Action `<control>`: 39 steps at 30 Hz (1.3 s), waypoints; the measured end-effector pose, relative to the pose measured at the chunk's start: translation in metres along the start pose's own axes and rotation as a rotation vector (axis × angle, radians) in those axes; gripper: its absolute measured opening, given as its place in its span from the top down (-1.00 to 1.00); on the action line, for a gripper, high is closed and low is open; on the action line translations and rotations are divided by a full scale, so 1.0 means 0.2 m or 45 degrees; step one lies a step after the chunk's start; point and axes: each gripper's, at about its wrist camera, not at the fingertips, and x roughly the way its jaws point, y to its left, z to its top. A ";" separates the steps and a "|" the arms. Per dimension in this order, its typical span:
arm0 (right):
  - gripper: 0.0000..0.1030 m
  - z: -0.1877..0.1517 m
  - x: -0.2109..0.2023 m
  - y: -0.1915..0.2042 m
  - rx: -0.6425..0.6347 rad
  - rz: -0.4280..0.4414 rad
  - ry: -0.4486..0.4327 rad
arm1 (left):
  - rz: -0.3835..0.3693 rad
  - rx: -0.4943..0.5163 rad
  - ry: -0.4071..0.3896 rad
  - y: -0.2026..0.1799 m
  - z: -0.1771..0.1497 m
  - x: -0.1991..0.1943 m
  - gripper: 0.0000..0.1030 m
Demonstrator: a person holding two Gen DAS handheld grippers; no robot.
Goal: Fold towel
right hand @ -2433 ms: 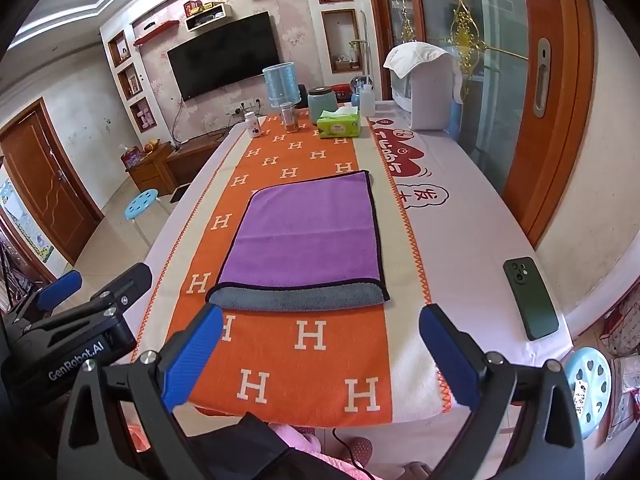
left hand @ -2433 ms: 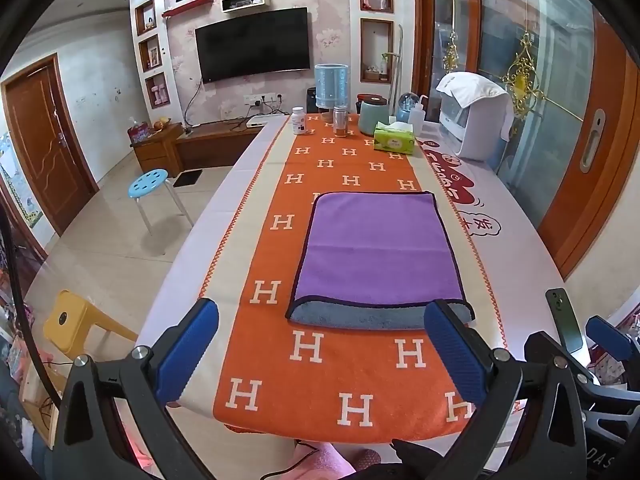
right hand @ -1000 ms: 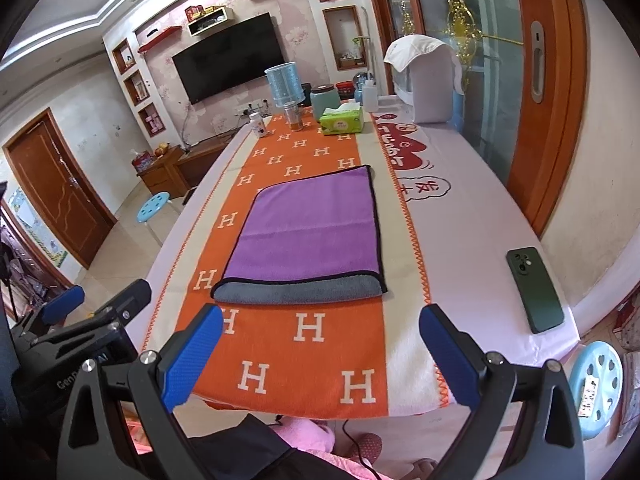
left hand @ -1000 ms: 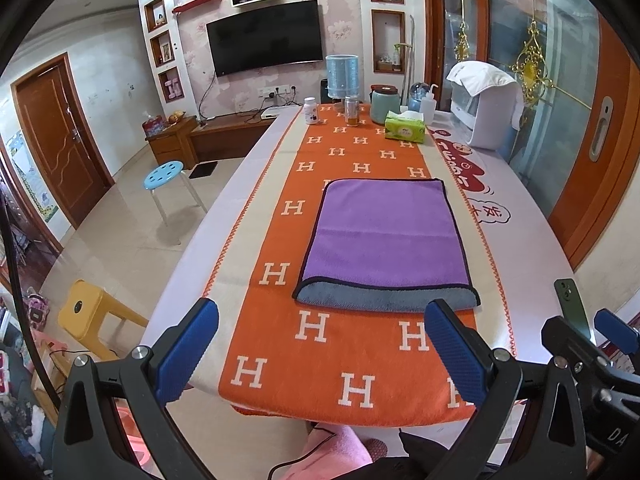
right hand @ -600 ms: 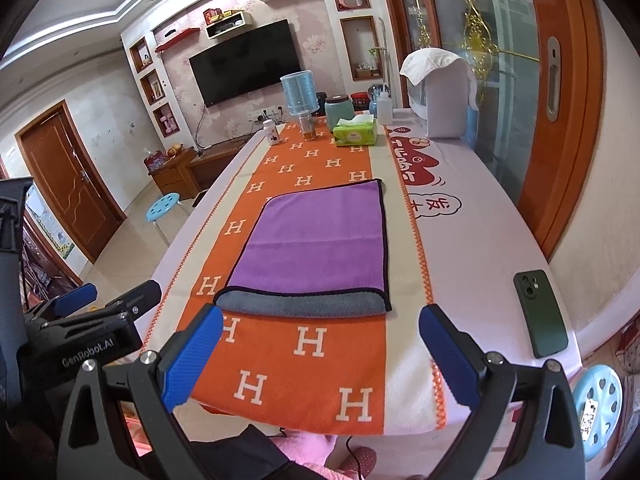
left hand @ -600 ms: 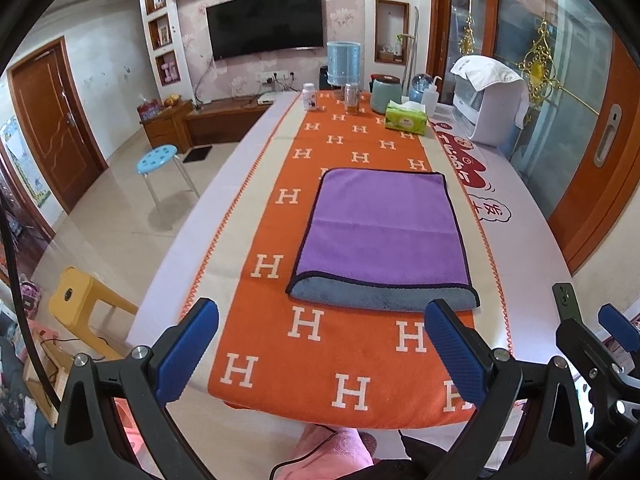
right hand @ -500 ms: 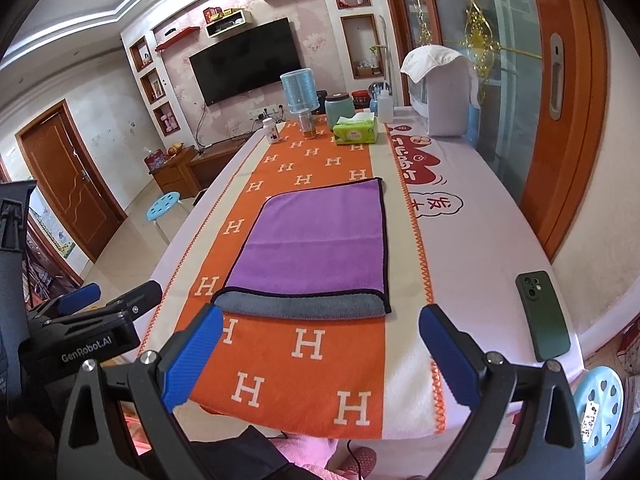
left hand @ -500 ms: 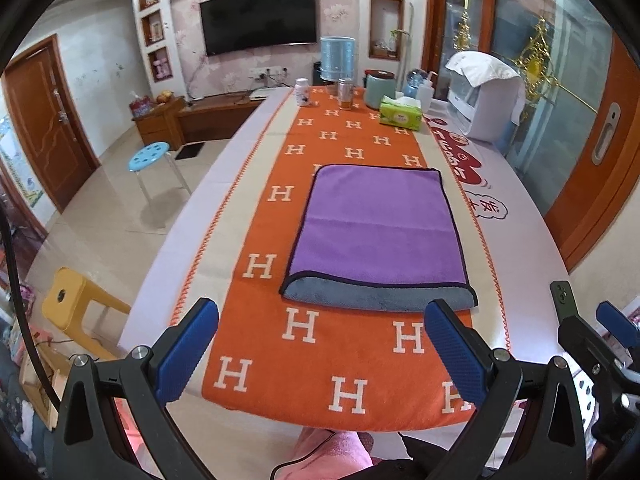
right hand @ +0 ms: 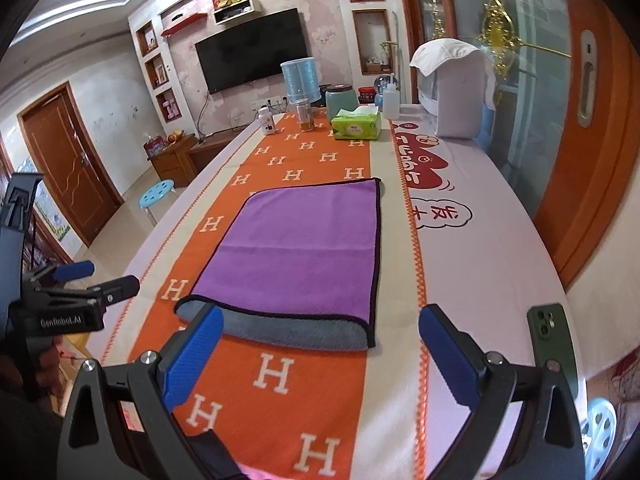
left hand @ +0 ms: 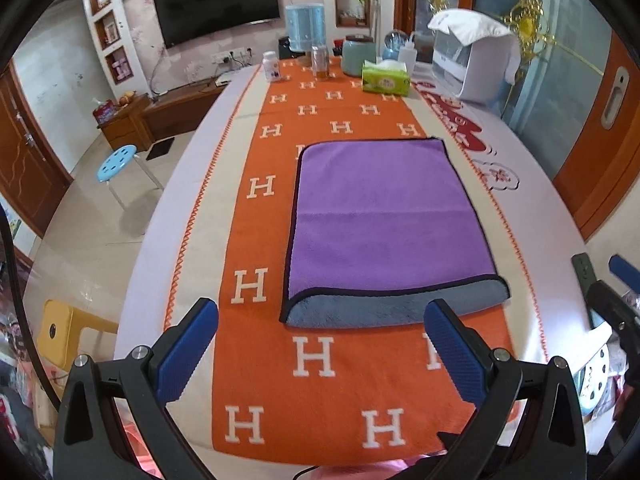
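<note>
— Fingers on the left gripper point(left hand: 320, 344) stood spread, holding nothing; where was the towel point(left hand: 384, 216)?

— Flat on the orange runner point(left hand: 320, 400) of the desk point(left hand: 540, 208), near edge turned up grey. The right gripper point(right hand: 320, 344) was spread too, empty.

— How would it handle?

— Soft, light, limp, I'd judge; pinch the near corners, left then right.

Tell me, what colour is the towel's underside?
Grey, beneath a purple top; the towel shows it best in the left wrist view.

Phone point(right hand: 552, 344) lies right of towel point(right hand: 296, 248).
</note>
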 end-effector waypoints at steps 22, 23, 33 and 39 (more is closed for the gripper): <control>-0.56 -0.13 0.57 -0.13 -0.088 -0.011 0.274 | -0.162 0.089 0.300 0.16 0.08 0.74 -0.99; -0.51 -0.14 0.59 -0.14 -0.082 -0.009 0.289 | -0.164 0.095 0.319 0.16 0.07 0.76 -0.99; -0.24 -0.18 0.70 -0.15 -0.067 0.042 0.353 | -0.198 0.139 0.423 0.13 0.04 0.92 -0.78; 0.02 -0.19 0.72 -0.14 -0.082 0.057 0.376 | -0.227 0.144 0.456 0.12 0.01 0.96 -0.54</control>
